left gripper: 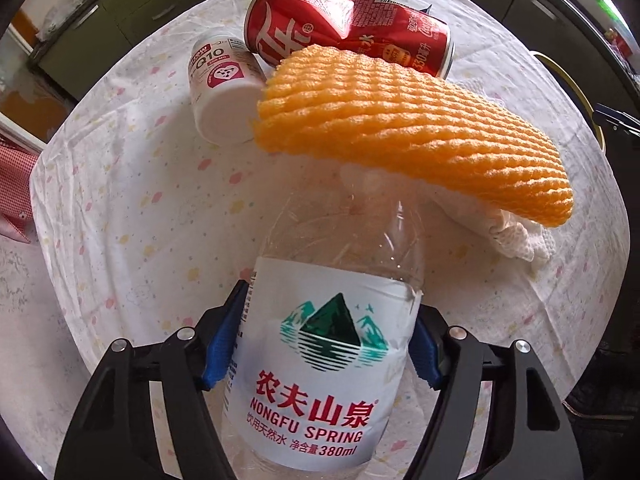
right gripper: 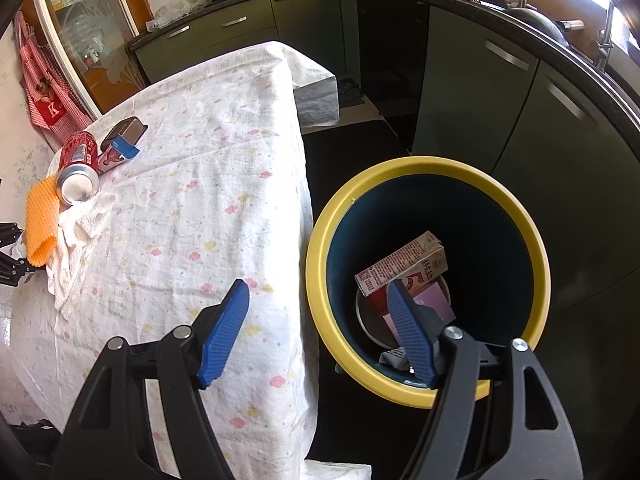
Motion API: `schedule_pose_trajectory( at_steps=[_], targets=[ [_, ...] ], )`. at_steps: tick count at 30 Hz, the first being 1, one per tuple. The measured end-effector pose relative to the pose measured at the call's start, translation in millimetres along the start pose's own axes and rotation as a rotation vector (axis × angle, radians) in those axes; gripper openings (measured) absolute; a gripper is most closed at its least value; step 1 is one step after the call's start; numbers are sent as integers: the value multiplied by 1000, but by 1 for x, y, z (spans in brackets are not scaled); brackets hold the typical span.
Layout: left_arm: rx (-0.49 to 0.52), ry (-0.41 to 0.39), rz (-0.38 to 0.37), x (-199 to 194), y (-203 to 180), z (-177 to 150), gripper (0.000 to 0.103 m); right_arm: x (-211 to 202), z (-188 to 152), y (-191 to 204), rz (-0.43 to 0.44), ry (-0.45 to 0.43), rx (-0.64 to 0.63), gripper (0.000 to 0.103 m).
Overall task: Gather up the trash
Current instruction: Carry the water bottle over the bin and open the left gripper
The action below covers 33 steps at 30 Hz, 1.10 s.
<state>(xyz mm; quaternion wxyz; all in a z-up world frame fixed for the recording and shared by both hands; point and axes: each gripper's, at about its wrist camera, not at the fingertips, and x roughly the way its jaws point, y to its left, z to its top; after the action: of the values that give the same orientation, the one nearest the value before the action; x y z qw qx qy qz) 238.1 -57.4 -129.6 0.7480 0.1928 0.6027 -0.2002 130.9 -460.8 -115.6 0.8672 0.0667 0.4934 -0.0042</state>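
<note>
My left gripper [left gripper: 328, 344] is shut on a clear Nongfu Spring water bottle [left gripper: 320, 360], held over the table. Ahead of it lie an orange foam net [left gripper: 400, 120], a crumpled white tissue [left gripper: 508, 232], a red cola can [left gripper: 344, 24] and a white pill bottle [left gripper: 224, 88]. My right gripper [right gripper: 316, 320] is open and empty, above the table edge and the yellow-rimmed bin [right gripper: 320, 240]. The bin holds a milk carton [right gripper: 404, 264] and other trash. The can [right gripper: 78, 168], net [right gripper: 40, 220] and tissue [right gripper: 88, 216] also show in the right wrist view.
The table [right gripper: 224, 152] has a white flowered cloth. A small blue-and-grey box [right gripper: 126, 136] lies beside the can. Dark green kitchen cabinets [right gripper: 500, 100] stand behind the bin. The floor beside the table is dark.
</note>
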Motion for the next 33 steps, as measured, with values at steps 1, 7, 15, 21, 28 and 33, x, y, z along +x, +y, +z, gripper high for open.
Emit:
schedule_pose_trajectory(
  at_steps=[1, 7, 15, 21, 28, 33],
  targets=[
    [2, -6, 6, 0, -2, -2, 69, 1, 0, 1, 2, 2, -3, 68],
    [-17, -23, 49, -21, 6, -39, 68, 4, -1, 8, 17, 8, -20, 68],
    [-68, -87, 85, -56, 8, -91, 66, 1, 0, 21, 35, -2, -45, 68],
    [8, -200, 93, -102, -33, -90, 66, -20, -5, 10, 15, -41, -23, 68],
    [177, -284, 60, -127, -96, -33, 66, -44, -23, -24, -32, -71, 41, 68],
    [323, -310, -18, -130, -157, 25, 66, -63, -42, -63, -76, -93, 116, 68]
  ],
)
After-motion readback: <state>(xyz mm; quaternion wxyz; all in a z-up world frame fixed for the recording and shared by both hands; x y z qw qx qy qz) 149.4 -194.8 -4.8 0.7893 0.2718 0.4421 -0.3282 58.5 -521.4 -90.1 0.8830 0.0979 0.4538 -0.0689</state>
